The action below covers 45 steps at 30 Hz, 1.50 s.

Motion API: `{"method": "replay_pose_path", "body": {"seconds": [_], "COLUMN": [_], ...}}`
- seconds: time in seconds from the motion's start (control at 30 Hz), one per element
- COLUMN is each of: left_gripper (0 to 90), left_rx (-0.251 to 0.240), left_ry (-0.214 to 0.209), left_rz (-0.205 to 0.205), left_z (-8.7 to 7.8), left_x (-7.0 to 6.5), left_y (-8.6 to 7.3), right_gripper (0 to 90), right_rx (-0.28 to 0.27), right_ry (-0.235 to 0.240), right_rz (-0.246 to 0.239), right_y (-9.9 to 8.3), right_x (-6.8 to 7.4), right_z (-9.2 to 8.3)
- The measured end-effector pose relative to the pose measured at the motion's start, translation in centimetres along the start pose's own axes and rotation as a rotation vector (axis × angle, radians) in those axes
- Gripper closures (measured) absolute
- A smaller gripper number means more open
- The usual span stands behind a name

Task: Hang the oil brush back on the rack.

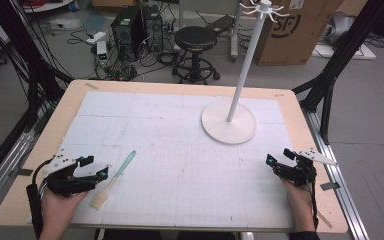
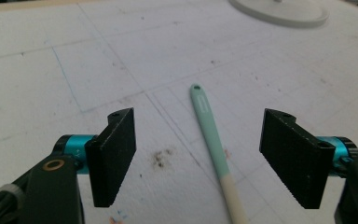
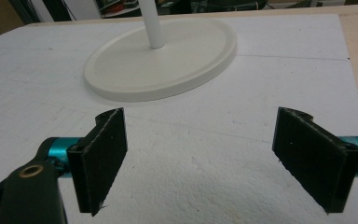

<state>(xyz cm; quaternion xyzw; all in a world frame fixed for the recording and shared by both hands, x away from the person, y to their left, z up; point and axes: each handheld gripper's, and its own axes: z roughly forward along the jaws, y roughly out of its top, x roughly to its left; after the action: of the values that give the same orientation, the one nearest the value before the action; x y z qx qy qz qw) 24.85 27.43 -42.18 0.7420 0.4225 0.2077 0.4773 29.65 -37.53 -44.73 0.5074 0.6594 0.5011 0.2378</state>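
While we look down from the high view, a slim mint-green brush with a cream bristle end point(image 1: 114, 179) lies flat on the white gridded foam mat point(image 1: 180, 160) at about eight o'clock of the table. Its long axis runs diagonally, with the green handle tip towards one o'clock and the cream end towards seven o'clock, nearest the person.

Our left gripper point(image 1: 97, 169) sits just beside the brush, at its nine o'clock side, held in the person's left hand point(image 1: 57, 205). Through the left gripper view we see its jaws spread wide, with the brush point(image 2: 213, 149) lying on the mat between them, closer to the right-hand jaw and touching neither; the small hole in the handle tip points away from the camera.

Our right gripper point(image 1: 280, 159) rests at about four o'clock of the table, well apart from the brush, jaws likewise wide apart and holding nothing.

A white round-based pole stand with hooks on top point(image 1: 228, 120) stands upright at one o'clock of the mat; in the right gripper view its disc base point(image 3: 161, 60) lies straight ahead. A black stool point(image 1: 195, 40) and a cardboard box point(image 1: 292, 30) stand on the floor beyond the table.
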Motion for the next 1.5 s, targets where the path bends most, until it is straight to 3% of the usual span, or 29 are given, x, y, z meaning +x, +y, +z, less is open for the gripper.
{"method": "replay_pose_path", "body": {"seconds": [0.33, 0.43, 0.63, 0.9, 1.1, 1.5], "left_gripper": [36.5, 41.0, 58.5, 69.1, 78.5, 81.7], "left_rx": [0.092, 0.121, 0.195, 0.192, 0.182, 0.176], "left_ry": [0.001, -0.004, -0.006, 0.039, 0.034, 0.04], "left_rz": [0.001, 0.016, 0.074, 0.082, 0.085, 0.075], "left_z": [1.3, 1.7, 2.5, 2.5, 2.5, 2.5], "left_x": [-1.2, -1.7, -2.8, -3.4, -3.7, -3.8], "left_y": [-1.5, -1.6, -2.0, -2.1, -2.2, -2.2], "right_gripper": [17.0, 17.0, 17.0, 17.0, 17.0, 17.0], "right_rx": [-0.001, -0.002, 0.0, -0.001, -0.001, -0.003], "right_ry": [0.0, 0.001, 0.001, 0.0, -0.003, -0.008], "right_rz": [0.001, -0.001, 0.002, -0.001, 0.0, 0.005], "right_y": [0.0, 0.0, 0.0, 0.0, 0.0, 0.0], "right_x": [0.0, 0.0, 0.0, 0.0, 0.0, 0.0], "right_z": [0.0, 0.0, 0.0, 0.0, 0.0, 0.0]}}
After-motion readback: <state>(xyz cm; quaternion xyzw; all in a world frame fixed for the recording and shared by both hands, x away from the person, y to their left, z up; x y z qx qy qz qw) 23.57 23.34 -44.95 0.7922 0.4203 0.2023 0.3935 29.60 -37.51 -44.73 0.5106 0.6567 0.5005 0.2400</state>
